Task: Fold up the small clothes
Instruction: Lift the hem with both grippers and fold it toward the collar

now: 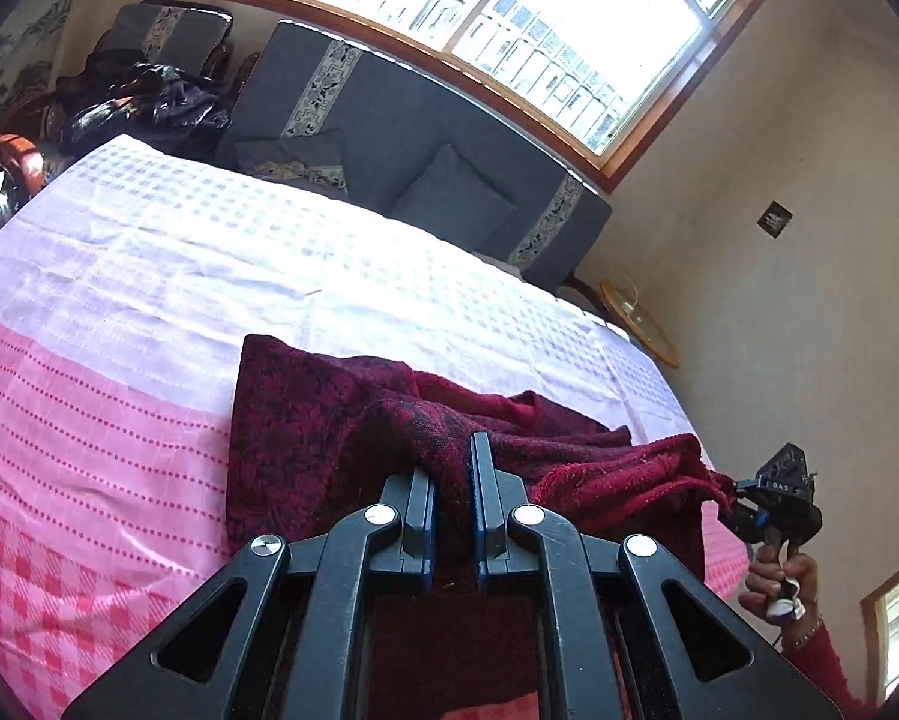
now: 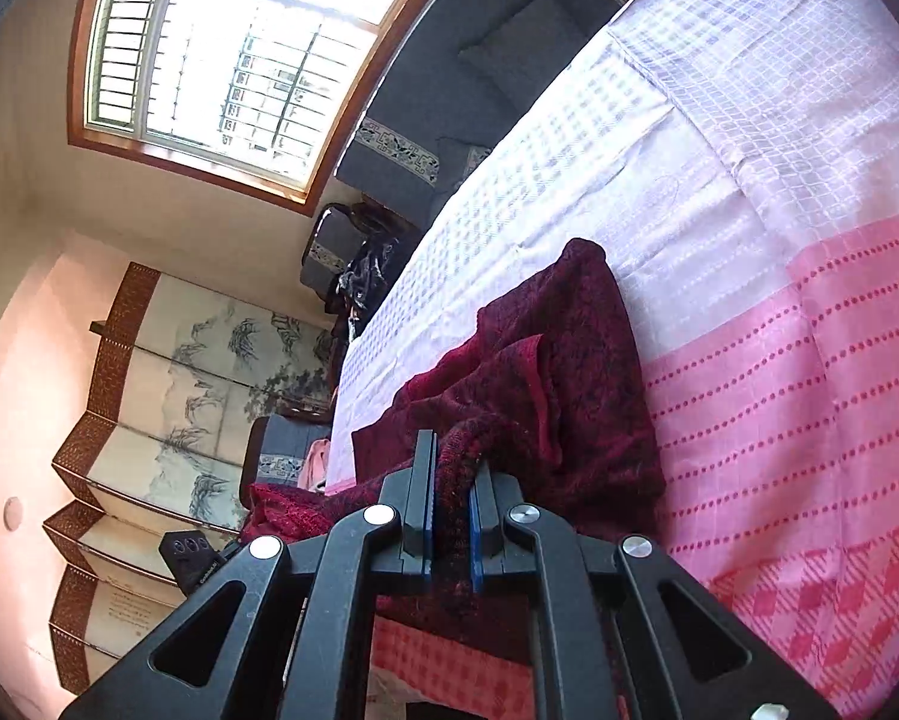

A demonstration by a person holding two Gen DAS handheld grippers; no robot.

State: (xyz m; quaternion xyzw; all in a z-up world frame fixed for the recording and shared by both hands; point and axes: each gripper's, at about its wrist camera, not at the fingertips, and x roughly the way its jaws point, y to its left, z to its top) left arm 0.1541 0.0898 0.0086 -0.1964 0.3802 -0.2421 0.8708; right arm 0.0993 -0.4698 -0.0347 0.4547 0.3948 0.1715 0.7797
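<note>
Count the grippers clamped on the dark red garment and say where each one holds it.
2. The left gripper pinches the dark red garment at its near edge over the pink bedspread. The right gripper pinches another near edge, seen off to the side at.

My left gripper (image 1: 451,480) is showing black linkage arms, silver screws, blue pads; my hand (image 1: 779,585) is wearing red sleeve, bracelet.

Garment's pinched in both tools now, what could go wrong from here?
1. Each tool, left and right, seems to grip only a thin edge of the garment, so the knit may slip out if pulled taut.
2. The fabric between them is bunched, so a crooked fold is likely.
3. The garment's far end still rests on the bedsheet; dragging it could rumple the sheet.
</note>
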